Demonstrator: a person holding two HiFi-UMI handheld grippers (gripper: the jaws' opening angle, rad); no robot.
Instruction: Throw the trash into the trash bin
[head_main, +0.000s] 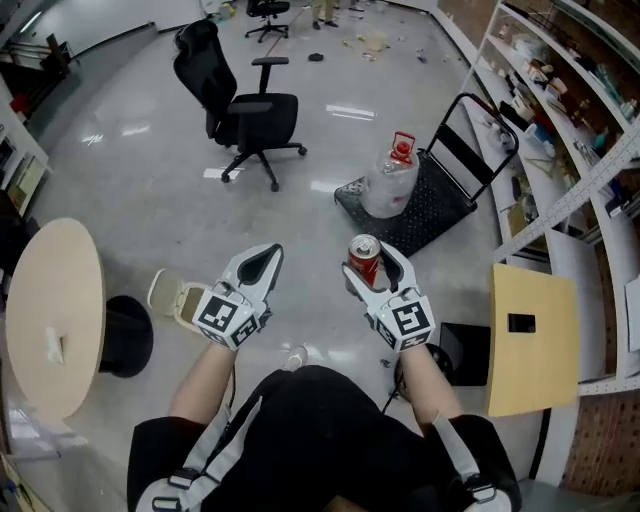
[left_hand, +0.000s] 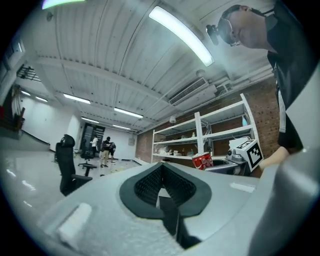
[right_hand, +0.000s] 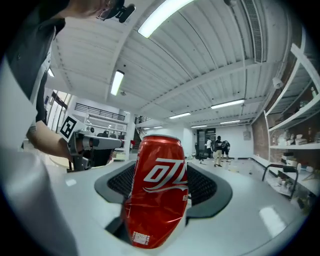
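Right tool (head_main: 374, 268) is clamped on a red soda can (head_main: 363, 256). The can stands upright between the pads, dented low on its side, and is held in the air above the floor (head_main: 150, 190). Left tool (head_main: 268, 258) has its jaws closed together with nothing between them; it sits beside the right tool, apart from it.

On the floor beyond:
- a black office chair (head_main: 240, 110)
- a flat black cart (head_main: 440, 205) carrying a clear water jug (head_main: 388, 180) with a red cap

A pale container (head_main: 167, 294) sits low by the left tool; what it is cannot be told. A round pale surface (head_main: 50, 310) is at the left and shelving (head_main: 560, 110) stands at the right.
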